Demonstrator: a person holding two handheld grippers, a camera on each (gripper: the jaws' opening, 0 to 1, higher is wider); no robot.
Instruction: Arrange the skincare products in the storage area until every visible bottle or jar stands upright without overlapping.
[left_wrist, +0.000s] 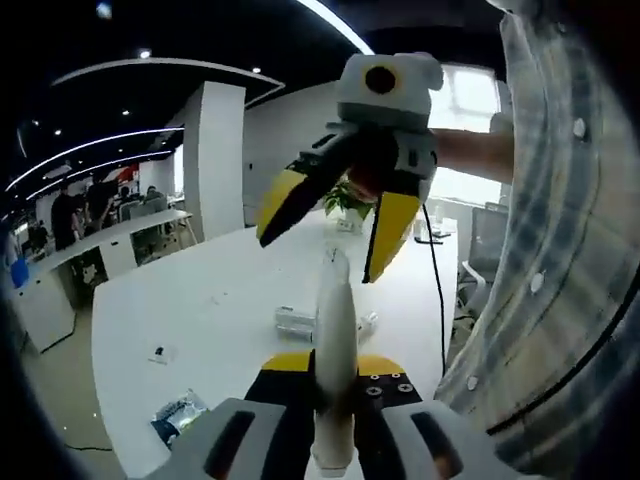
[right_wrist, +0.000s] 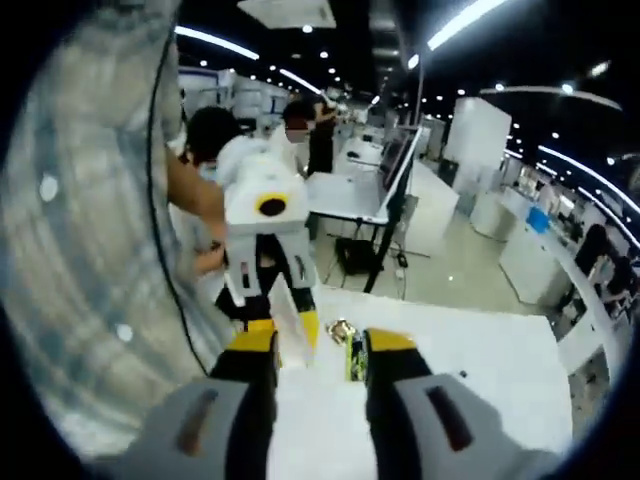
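Left gripper view is looking down a long white bench (left_wrist: 200, 300) in an open office, and the left hand-held gripper (left_wrist: 335, 375) is clamping a white tube (left_wrist: 335, 350) between its jaws, with the tube sticking up and away from the camera. Out past the tube's tip, the right hand-held gripper (left_wrist: 325, 240) is hanging in the air above the bench, its two yellow jaws spread wide apart with nothing between them. A person's arm is reaching in from the right behind it, and a plaid shirt (left_wrist: 560, 250) is taking up the right side. A few small skincare items (left_wrist: 300, 322) are lying flat on the bench beyond the tube, too blurry to say what each is. A foil packet (left_wrist: 180, 412) is sitting near the bench's near-left edge, and a small dark thing (left_wrist: 160, 353) is lying a bit further in, well apart from the rest.

Right gripper view is showing the same gripper's own jaws (right_wrist: 320, 360) standing apart, nothing in them. The left hand-held gripper (right_wrist: 285, 335) is coming in from the left here, holding the tube (right_wrist: 290, 335), which is pointing down toward the bench (right_wrist: 480, 360). A green-and-dark item (right_wrist: 352, 355) is sitting on the bench between the right jaws' tips, not touching them as far as I can tell. Other people are standing in the background.
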